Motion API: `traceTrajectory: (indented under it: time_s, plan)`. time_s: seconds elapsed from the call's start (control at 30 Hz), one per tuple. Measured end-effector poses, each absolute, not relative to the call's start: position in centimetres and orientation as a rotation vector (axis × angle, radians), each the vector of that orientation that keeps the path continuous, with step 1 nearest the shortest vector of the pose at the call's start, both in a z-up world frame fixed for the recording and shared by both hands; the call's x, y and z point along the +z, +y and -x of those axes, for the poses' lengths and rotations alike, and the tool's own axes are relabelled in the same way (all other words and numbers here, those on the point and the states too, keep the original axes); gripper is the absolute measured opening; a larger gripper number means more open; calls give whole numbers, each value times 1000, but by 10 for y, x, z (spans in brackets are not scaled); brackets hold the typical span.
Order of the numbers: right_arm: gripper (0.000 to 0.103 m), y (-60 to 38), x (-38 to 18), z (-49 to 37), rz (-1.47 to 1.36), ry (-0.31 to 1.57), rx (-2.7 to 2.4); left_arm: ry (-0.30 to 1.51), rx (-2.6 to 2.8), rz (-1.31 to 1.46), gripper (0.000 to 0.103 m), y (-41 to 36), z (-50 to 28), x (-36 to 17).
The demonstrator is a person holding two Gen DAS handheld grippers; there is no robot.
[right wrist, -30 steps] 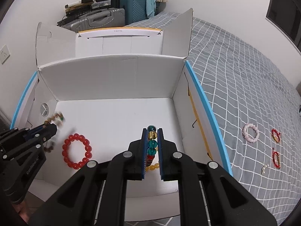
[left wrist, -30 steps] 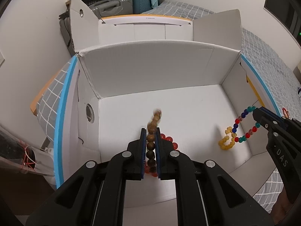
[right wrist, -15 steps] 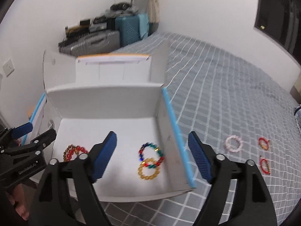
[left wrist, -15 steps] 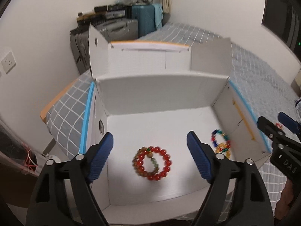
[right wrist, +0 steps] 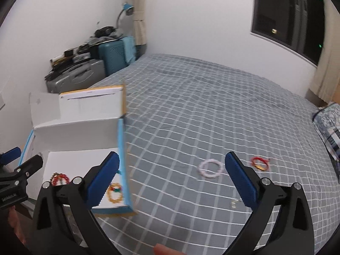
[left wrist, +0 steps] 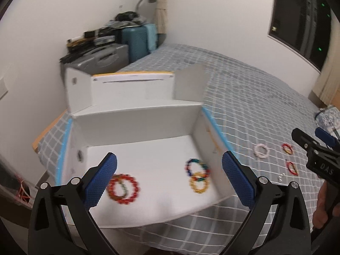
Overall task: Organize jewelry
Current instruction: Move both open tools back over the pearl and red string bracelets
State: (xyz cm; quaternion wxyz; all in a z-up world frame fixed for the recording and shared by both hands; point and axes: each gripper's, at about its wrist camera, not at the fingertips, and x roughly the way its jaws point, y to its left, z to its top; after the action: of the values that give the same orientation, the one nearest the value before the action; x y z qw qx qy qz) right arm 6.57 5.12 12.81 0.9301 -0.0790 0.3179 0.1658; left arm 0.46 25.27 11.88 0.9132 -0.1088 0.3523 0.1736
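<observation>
I am reading "DAS" on the right gripper (left wrist: 318, 148) body at 3 o'clock in the left view. Both tongs are opening wide, nothing between them; left gripper (left wrist: 170, 178) is hovering over the white box (left wrist: 136, 127). 4 bead bracelets are lying flat inside: red bracelet (left wrist: 123, 188) at 7 o'clock, yellow bracelet (left wrist: 199, 184). Pink bracelet (right wrist: 211, 168) is lying on the bed (right wrist: 212, 106).

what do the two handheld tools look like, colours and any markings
Both are black plastic two-finger frames with round silver screws at the joints. The left tool and the right tool each carry blue, finely textured pads on the inner faces of the fingers. Seen from the left wrist, the right tool's side bears pale letters reading DAS. No cables or sleeves show.
</observation>
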Motion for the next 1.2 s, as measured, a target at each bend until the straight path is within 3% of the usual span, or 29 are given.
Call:
traceTrajectory:
  time_s: [0.3,0.7,1.2]
  plan:
    - [96,-40,111,-94,122,691,242,748,228,162,97,169,-49,103]
    - [96,-144,48,-133,63,804,118,844,53,79,97,53,-130,42]
    - [96,-205,-42,-190,31,960,94,947,-48,-9,97,-22,-190,-39]
